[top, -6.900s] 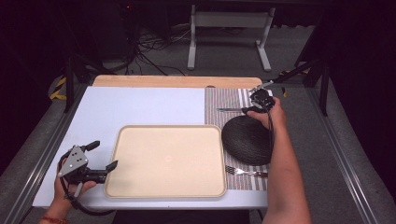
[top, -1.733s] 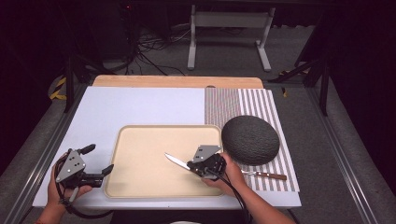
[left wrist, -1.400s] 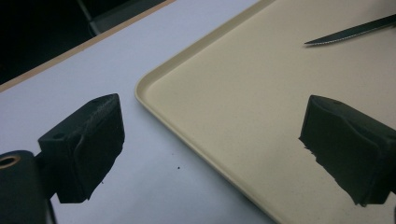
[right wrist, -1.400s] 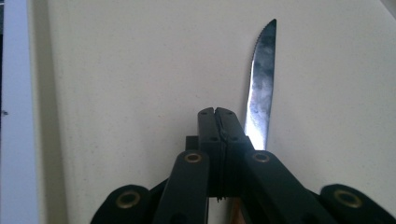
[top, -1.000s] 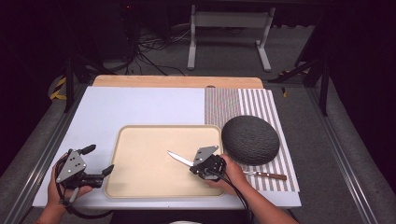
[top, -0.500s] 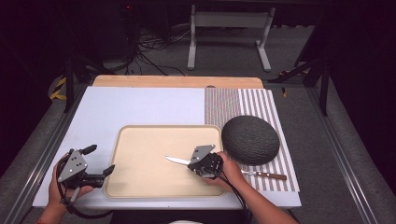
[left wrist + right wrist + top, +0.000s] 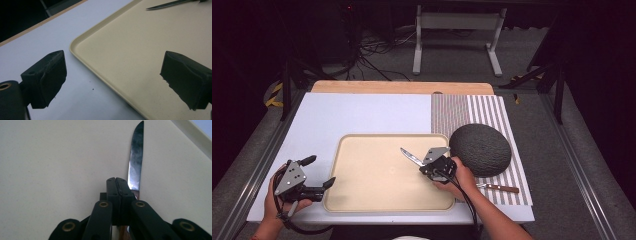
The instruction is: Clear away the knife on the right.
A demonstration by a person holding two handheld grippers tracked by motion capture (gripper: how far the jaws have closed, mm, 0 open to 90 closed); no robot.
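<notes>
Right gripper [image 7: 428,166] pinching knife [image 7: 411,156] over tray [image 7: 362,200]; dark bowl [image 7: 480,149] just beside, fork [image 7: 497,188] near; left gripper [image 7: 319,172] spread

Dark room, grey carpet floor [image 7: 572,130], white metal stand [image 7: 457,30] behind table.

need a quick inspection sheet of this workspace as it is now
surface: white table, striped mat at its right
job's things: serrated knife held over the beige tray, blade pointing away from the right hand
clutter: dark round mat; another wooden-handled utensil on the striped mat
grippers: right gripper shut on the knife; left gripper open, beside the tray
cables: one trails from each gripper; more on the floor behind
surroundings: dark room, metal stand
</notes>
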